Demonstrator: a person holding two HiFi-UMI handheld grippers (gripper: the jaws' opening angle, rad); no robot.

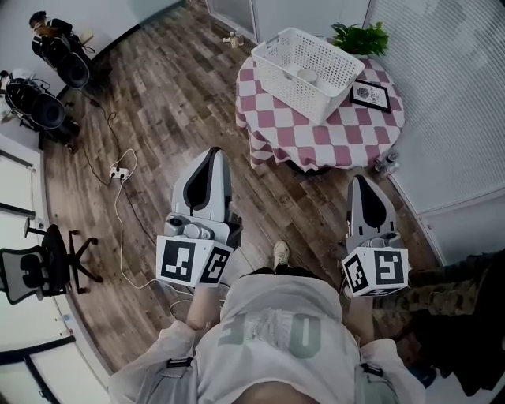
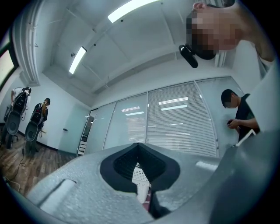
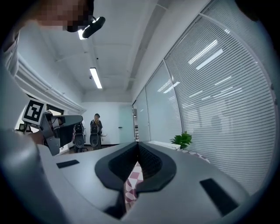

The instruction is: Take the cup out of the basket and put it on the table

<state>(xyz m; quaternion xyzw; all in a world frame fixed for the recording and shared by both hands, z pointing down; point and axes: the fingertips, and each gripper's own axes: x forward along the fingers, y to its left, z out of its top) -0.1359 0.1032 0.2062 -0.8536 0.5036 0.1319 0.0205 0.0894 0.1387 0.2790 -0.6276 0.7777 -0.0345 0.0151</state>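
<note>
We list: plank floor (image 1: 170,95); round table (image 1: 316,136) under checked cloth; slatted blinds (image 1: 450,95) along glass walls; ceiling strip lights (image 2: 131,9); black office chair (image 1: 35,268); potted plant (image 1: 359,37); power strip (image 1: 119,173) on white cable.

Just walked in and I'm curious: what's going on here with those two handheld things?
A person stands on the wood floor, short of the checkered table, holding the left gripper and the right gripper. Both are shut and empty, pointed toward the table. The cup sits inside the white basket on the table, untouched. Nothing is grasped yet.
</note>
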